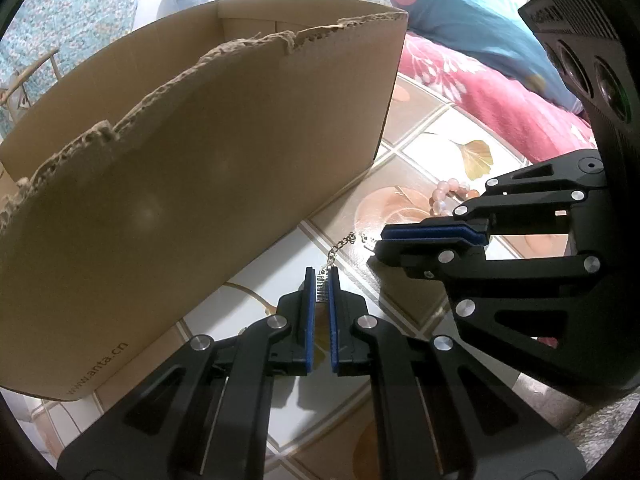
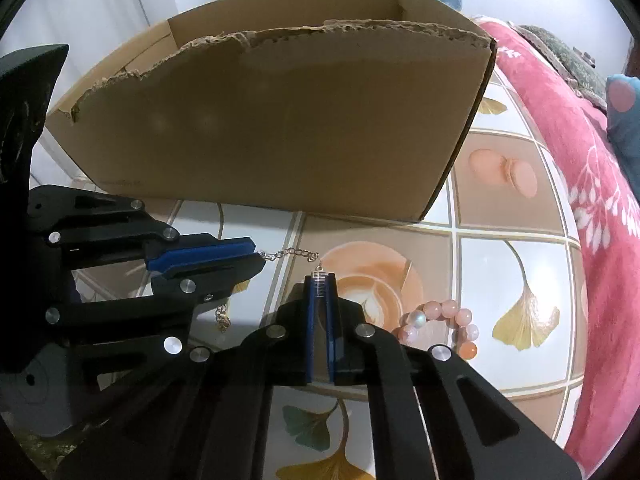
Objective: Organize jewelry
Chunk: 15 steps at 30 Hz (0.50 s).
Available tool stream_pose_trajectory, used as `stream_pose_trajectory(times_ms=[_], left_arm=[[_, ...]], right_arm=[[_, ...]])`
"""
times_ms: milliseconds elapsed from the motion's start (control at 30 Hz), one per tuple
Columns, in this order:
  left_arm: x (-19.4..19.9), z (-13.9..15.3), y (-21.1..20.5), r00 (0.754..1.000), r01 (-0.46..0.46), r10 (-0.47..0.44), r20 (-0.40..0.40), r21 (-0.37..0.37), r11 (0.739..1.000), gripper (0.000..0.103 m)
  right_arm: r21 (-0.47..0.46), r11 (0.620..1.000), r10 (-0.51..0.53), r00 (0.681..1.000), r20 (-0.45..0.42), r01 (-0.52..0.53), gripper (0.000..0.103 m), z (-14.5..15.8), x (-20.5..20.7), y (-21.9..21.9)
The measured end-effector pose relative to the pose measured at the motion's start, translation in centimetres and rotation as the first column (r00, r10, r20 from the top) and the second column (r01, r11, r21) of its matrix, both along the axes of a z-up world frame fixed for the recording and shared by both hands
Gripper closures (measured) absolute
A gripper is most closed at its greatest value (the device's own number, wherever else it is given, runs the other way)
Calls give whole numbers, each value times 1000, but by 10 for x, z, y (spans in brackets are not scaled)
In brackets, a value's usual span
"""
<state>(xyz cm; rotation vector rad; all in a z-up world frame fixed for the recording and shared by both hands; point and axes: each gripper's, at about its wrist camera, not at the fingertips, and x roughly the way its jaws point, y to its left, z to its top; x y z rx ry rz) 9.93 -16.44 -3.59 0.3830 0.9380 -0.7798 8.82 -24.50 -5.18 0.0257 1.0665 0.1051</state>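
A thin silver chain (image 2: 290, 254) stretches between my two grippers just above the patterned tabletop (image 2: 516, 184). My left gripper (image 1: 322, 280) is shut on one ribbed silver end piece (image 1: 322, 290) of the chain (image 1: 340, 242). My right gripper (image 2: 320, 280) is shut on the other ribbed end (image 2: 319, 280). In the left wrist view the right gripper (image 1: 380, 240) comes in from the right. In the right wrist view the left gripper (image 2: 258, 258) comes in from the left, with a chain tail (image 2: 222, 318) dangling under it. A pink bead bracelet (image 2: 440, 320) lies on the table by the right gripper.
An open cardboard box (image 1: 200, 160) with torn top edges stands right behind both grippers, its near wall (image 2: 280, 120) facing them. A pink flowered blanket (image 2: 600, 208) and a teal cushion (image 1: 472, 28) border the table on the right. The bracelet (image 1: 448, 196) sits near the box corner.
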Motion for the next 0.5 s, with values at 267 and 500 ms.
stream_pose_trajectory(times_ms=[267,500], left_arm=[[-3,0,1,1000,4,-4,11,-8,1000,98],[-8,9,2,999,13,-12,42,-20,1000,98]], right_arm=[[70,997,-24,1000,3,24,98,0,-2,-11],[77,997,-29,999,32,26,98,8,-6,-18]])
